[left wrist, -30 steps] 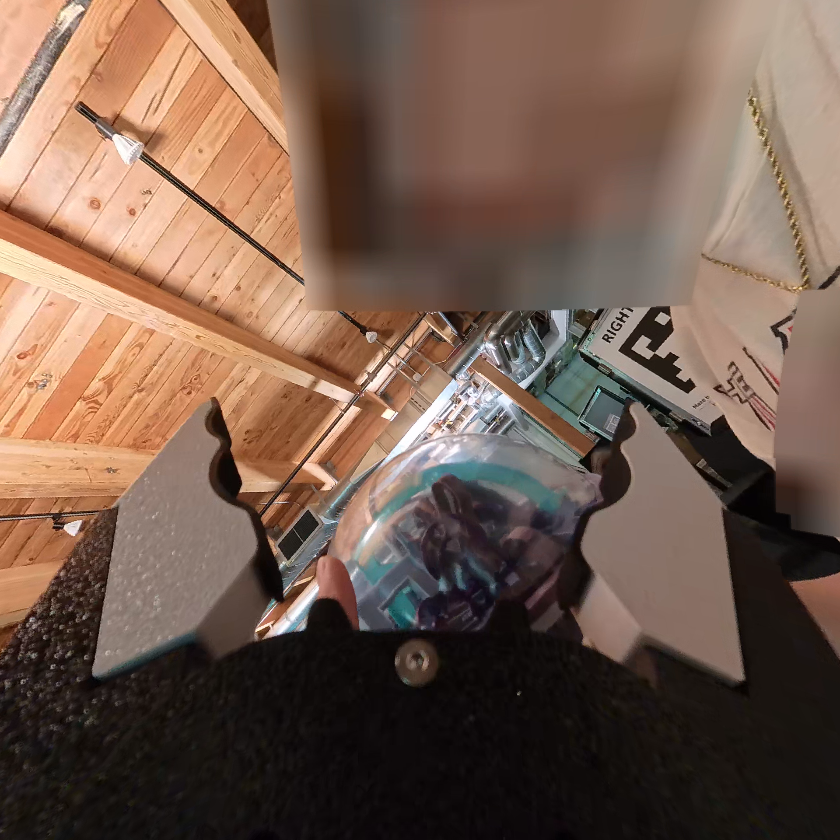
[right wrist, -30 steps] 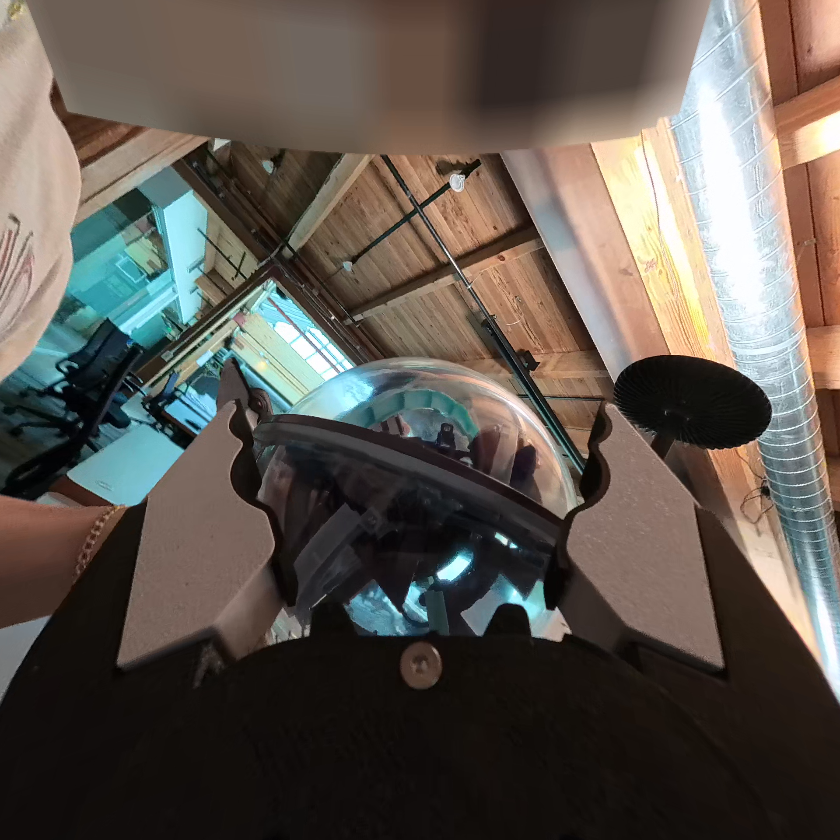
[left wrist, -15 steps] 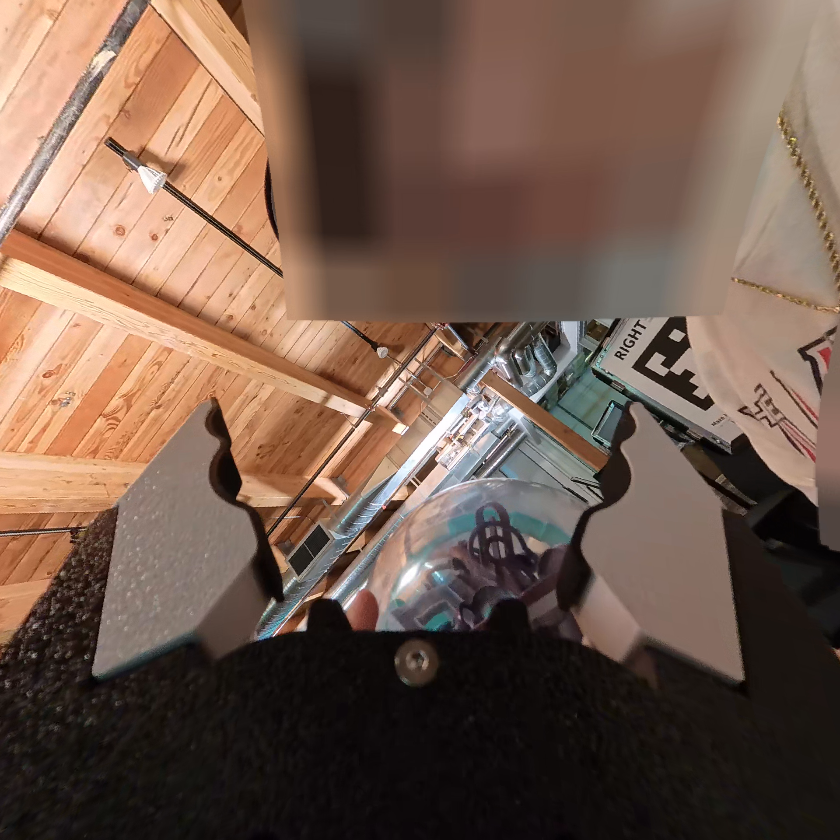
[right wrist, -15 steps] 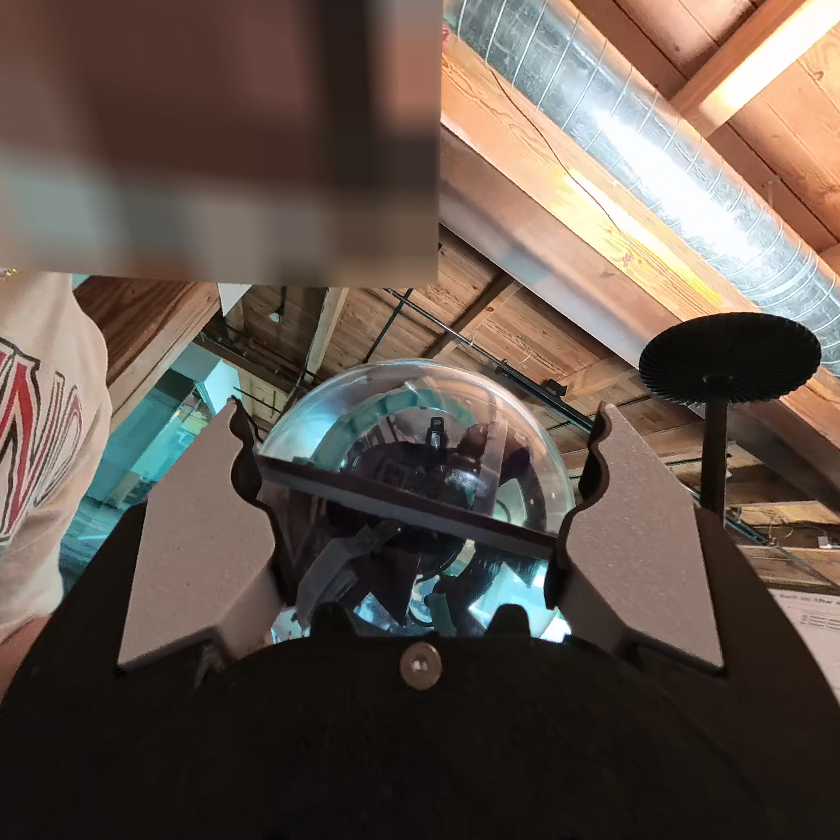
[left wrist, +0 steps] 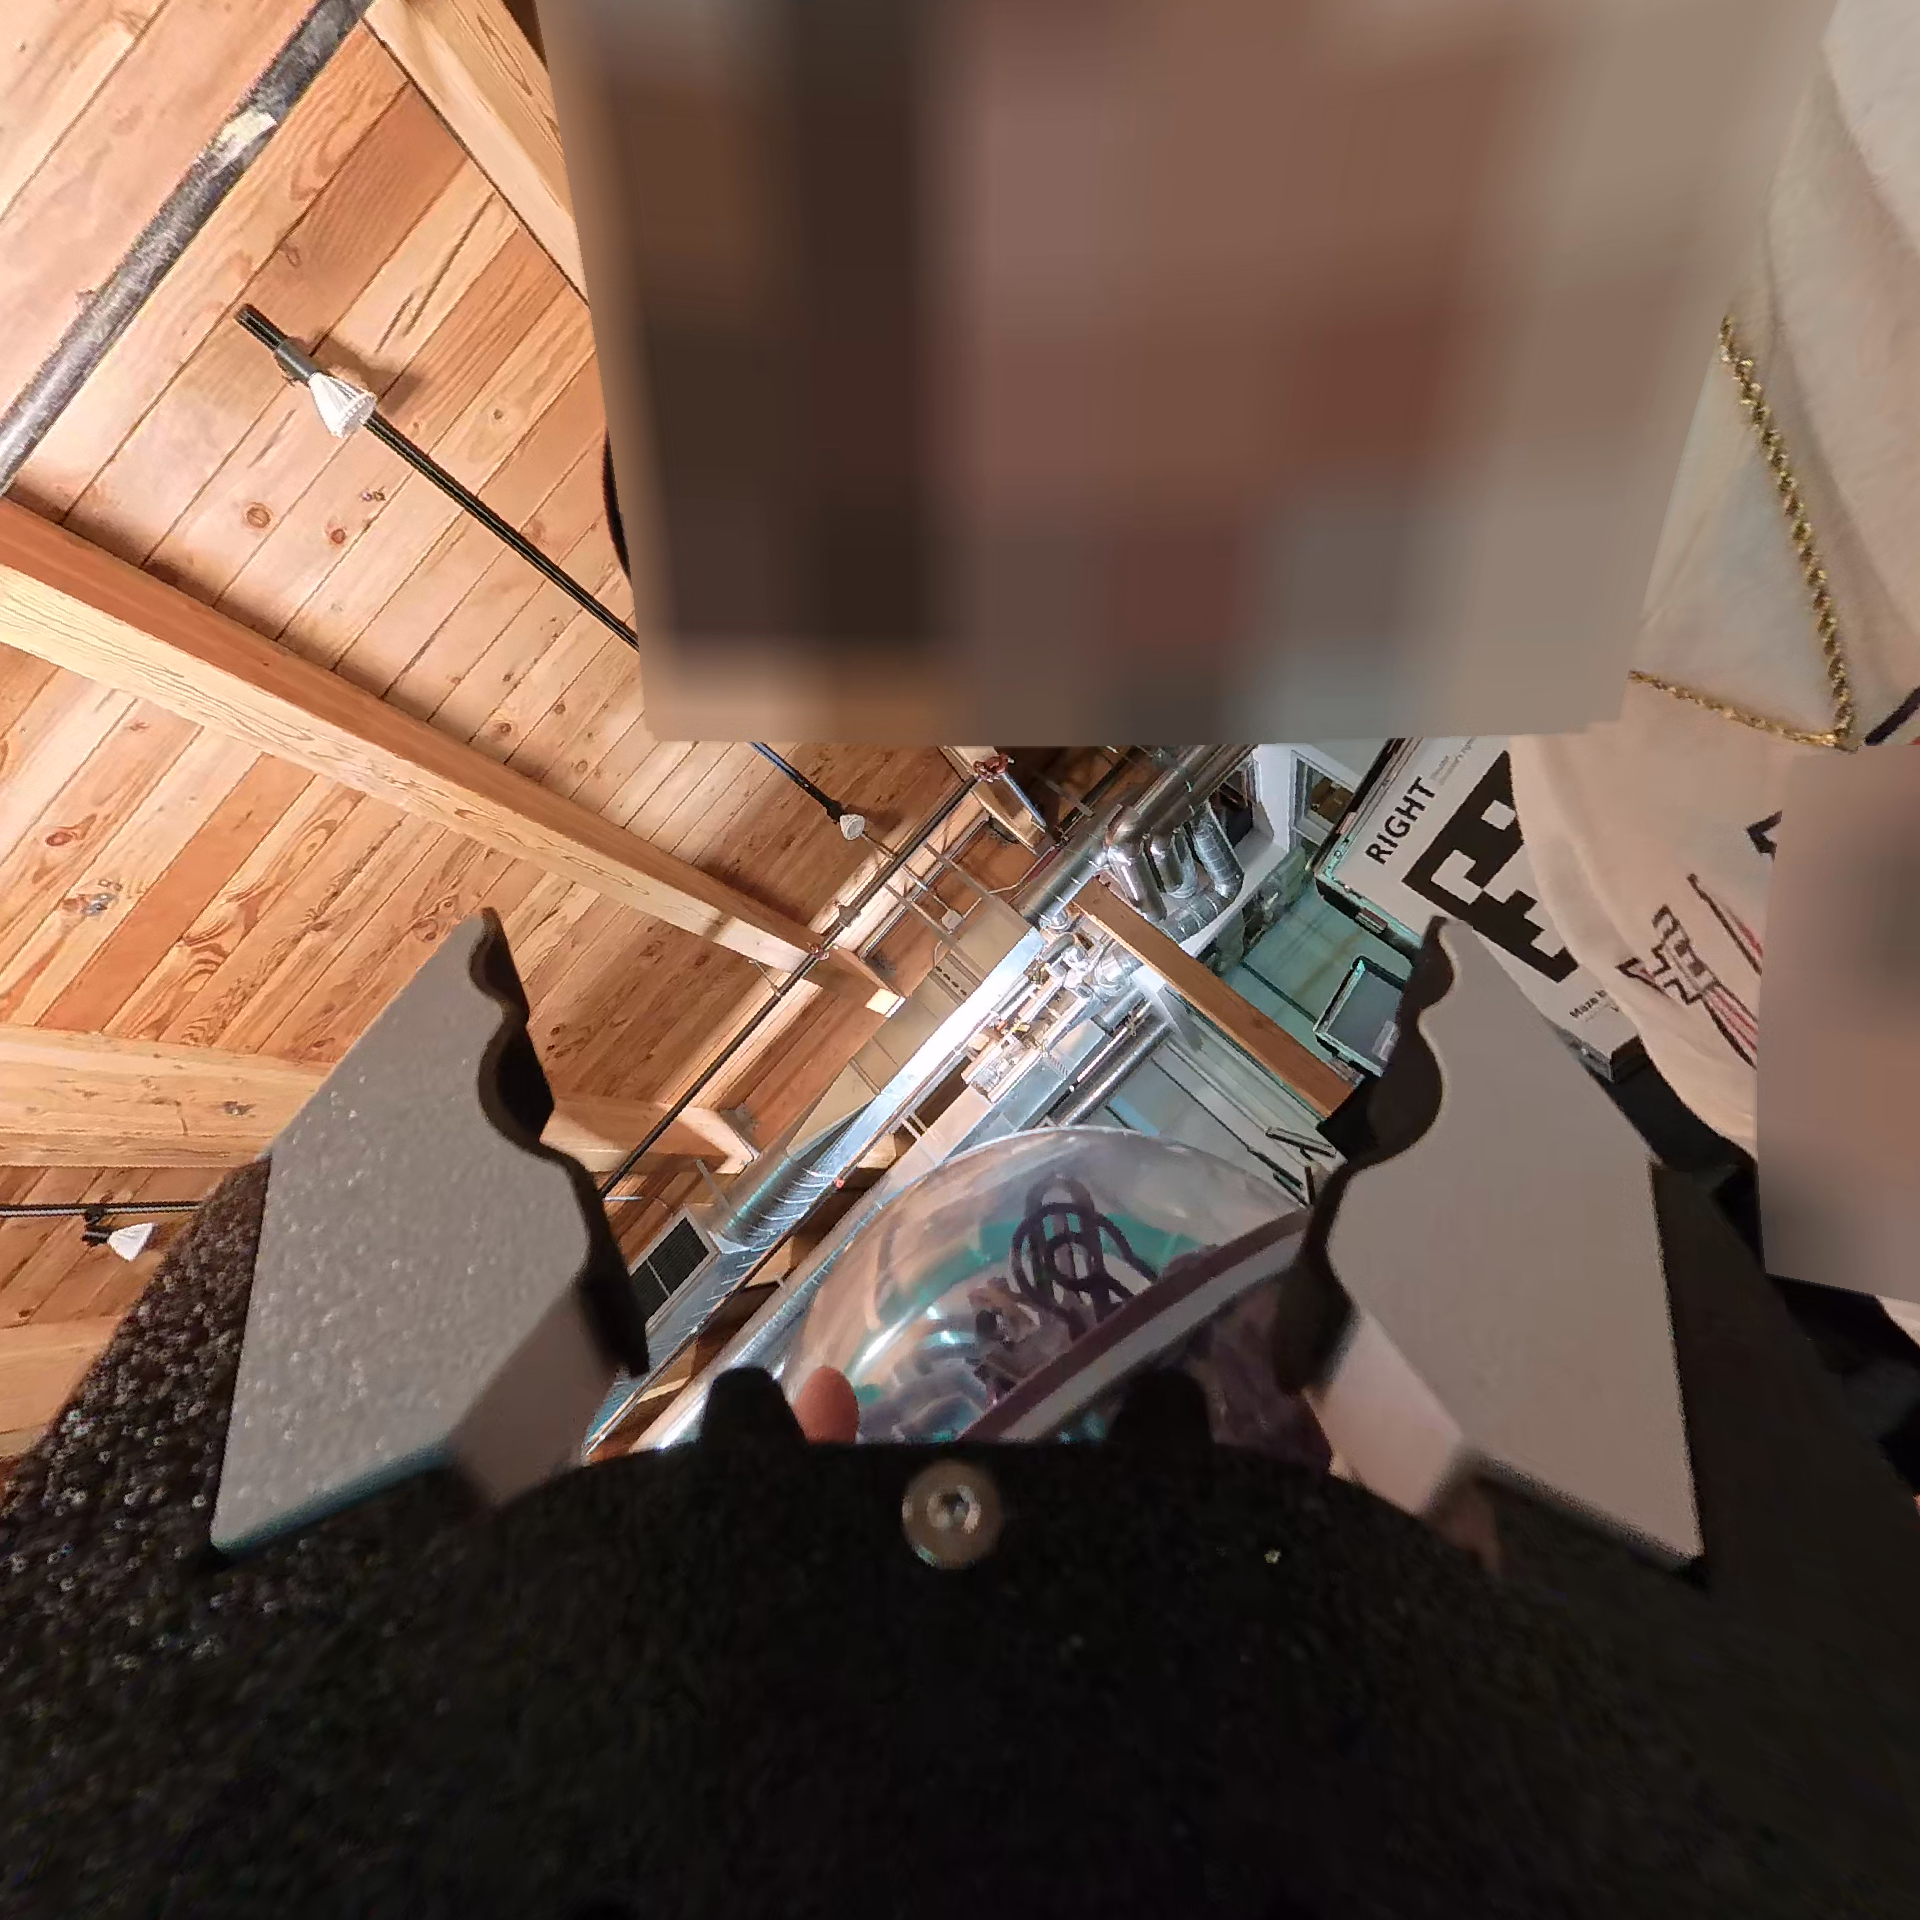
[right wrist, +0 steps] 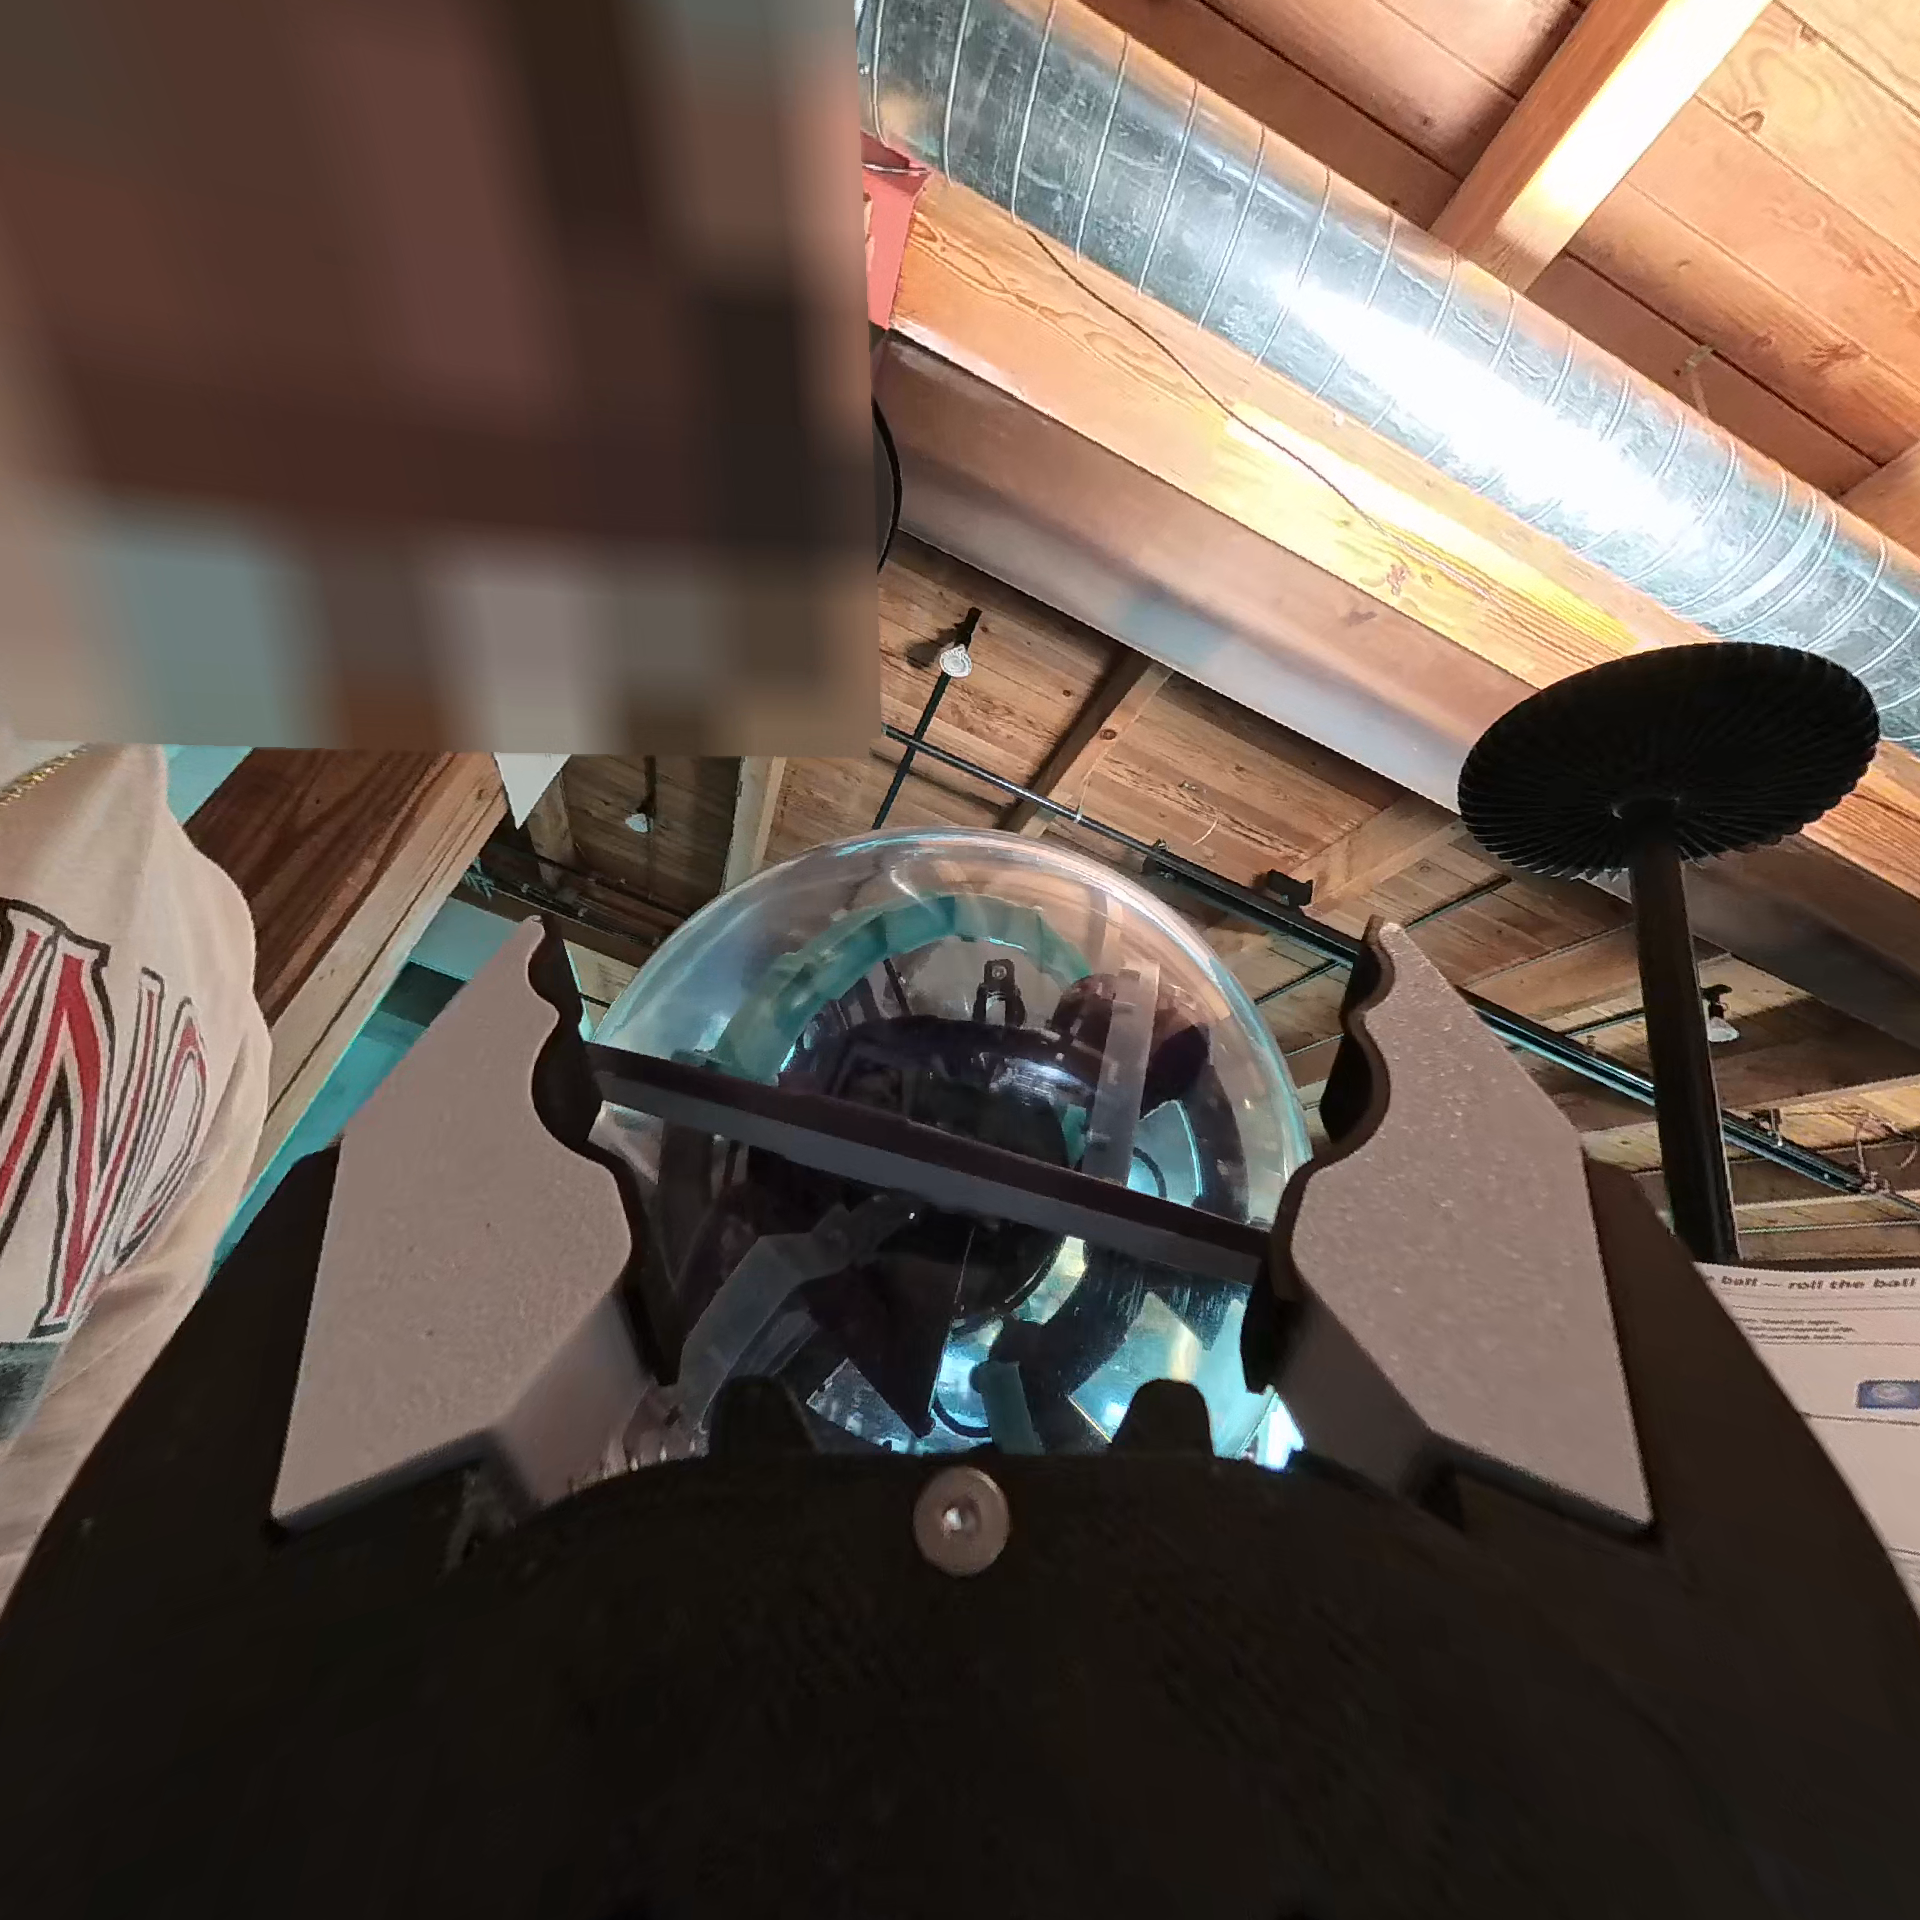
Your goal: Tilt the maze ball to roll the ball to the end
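Note:
The maze ball (right wrist: 935,987) is a clear sphere with teal and dark purple tracks inside and a dark rim around its middle. My right gripper (right wrist: 961,940) points up at the ceiling and is shut on it, with both fingers pressed on the rim. In the left wrist view the maze ball (left wrist: 1039,1247) sits low, against the inner edge of the right finger. My left gripper (left wrist: 964,930) is open, and its left finger stands well clear of the ball. A person's fingertip (left wrist: 826,1403) touches the sphere from below. I cannot make out the small ball inside.
Both views look up at a wooden plank ceiling with beams. A silver duct (right wrist: 1351,312) runs overhead, and a black round disc on a pole (right wrist: 1662,748) stands at the right. The person's pale shirt (right wrist: 104,1039) is close at the left. A printed sheet (right wrist: 1849,1340) is at the right edge.
The right gripper has swung with the ball still clamped, bringing the duct and black disc further into view. In the left view the ball has dropped lower, towards the right finger.

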Tool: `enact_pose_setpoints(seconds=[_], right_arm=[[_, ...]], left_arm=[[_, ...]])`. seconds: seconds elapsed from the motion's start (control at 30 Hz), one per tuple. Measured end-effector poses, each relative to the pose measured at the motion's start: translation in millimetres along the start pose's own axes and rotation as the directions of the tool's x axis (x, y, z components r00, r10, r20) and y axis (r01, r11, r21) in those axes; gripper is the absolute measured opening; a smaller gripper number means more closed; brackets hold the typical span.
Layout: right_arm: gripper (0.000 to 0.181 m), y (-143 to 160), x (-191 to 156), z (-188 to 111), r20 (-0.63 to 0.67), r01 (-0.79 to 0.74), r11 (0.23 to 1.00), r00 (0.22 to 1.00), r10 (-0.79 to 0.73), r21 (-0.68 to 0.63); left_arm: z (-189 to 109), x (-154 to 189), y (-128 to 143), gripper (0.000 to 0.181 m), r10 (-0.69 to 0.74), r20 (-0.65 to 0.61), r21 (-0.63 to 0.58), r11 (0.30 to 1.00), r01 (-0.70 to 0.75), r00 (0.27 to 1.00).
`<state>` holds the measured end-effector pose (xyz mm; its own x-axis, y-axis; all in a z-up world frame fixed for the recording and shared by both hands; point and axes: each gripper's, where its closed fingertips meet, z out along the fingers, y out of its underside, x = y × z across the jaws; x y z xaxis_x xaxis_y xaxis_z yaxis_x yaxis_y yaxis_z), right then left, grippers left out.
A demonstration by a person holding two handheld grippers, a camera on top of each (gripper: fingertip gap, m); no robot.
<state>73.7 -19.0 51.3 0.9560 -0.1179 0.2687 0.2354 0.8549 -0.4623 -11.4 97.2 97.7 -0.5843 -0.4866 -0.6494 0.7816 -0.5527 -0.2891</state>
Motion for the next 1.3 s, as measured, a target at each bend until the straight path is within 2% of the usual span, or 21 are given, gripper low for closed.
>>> enact_pose_setpoints(seconds=[0.33,0.67,0.9,1.07,1.2,1.3], right_arm=[[0.140,-4.9,4.2,-5.5,0.025,-0.111,0.992,0.994,0.109,0.064],[0.138,-13.6,1.8,-13.1,0.116,-0.179,0.981,0.979,0.170,0.073],[0.136,-1.7,14.4,-9.6,0.032,-0.226,0.974,0.974,0.224,0.037],[0.135,11.2,27.8,-7.6,-0.062,-0.273,0.962,0.960,0.273,0.013],[0.136,17.2,23.7,-4.7,-0.074,-0.194,0.981,0.979,0.191,-0.030],[0.136,16.2,8.2,1.8,-0.012,-0.100,0.992,0.995,0.100,-0.072]], left_arm=[[-1.5,6.5,-13.3,0.157,-0.039,-0.005,0.091,0.995,0.040,0.999],[-0.5,18.9,-10.0,0.157,-0.043,-0.012,0.069,0.997,0.044,0.999],[-6.2,6.5,-1.7,0.157,-0.001,0.081,0.022,1.000,-0.001,0.997],[-10.3,-15.9,5.1,0.157,0.047,0.226,-0.036,0.999,-0.040,0.973],[-14.2,-25.2,12.1,0.158,0.056,0.280,-0.086,0.996,-0.033,0.959],[-18.7,-24.4,1.9,0.157,0.016,0.277,-0.016,1.000,-0.012,0.961]])
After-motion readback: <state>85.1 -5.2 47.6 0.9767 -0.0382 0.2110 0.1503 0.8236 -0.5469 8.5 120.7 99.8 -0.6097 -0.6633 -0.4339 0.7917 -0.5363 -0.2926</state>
